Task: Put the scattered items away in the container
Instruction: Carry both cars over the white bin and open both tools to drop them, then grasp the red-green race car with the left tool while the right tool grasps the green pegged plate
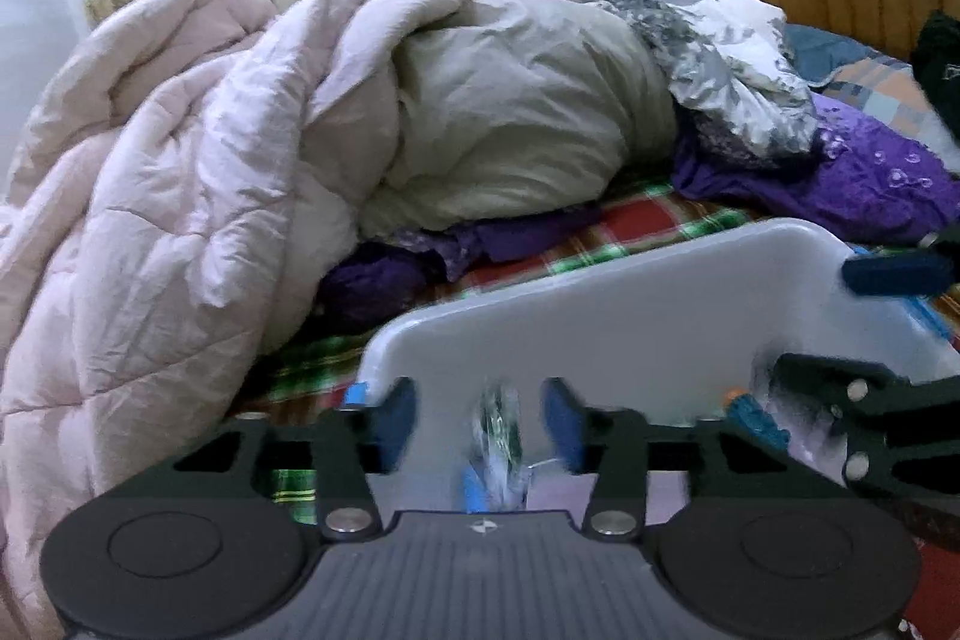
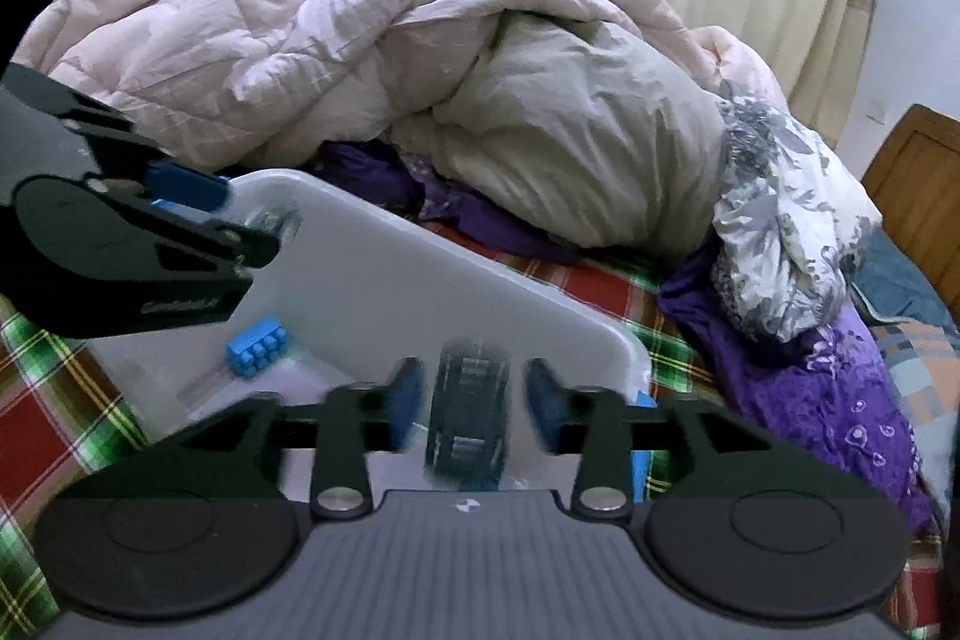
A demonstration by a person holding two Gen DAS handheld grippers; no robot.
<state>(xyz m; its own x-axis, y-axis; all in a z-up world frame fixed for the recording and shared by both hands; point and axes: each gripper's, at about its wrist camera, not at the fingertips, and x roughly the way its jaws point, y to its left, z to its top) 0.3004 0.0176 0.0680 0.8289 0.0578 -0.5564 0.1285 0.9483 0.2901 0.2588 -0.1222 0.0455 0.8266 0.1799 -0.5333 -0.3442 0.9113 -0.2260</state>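
Here both hand-held grippers, left (image 1: pixel 478 427) and right (image 2: pixel 469 409), gape, holding nothing, above the container (image 2: pixel 384 280).

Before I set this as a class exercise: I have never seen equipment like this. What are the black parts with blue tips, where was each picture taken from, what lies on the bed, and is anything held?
There is no robot here: a person holds a two-finger gripper in each hand, and each carries a wide-angle camera looking along its fingers. One picture comes from the left gripper, the other from the right gripper.

Both hover over a white container on a plaid sheet, beside a pink quilt and purple fabric. A blue brick lies inside.

Both grippers are open. A blurred crinkly packet sits between the left fingers, a dark toy car between the right, neither pinched.
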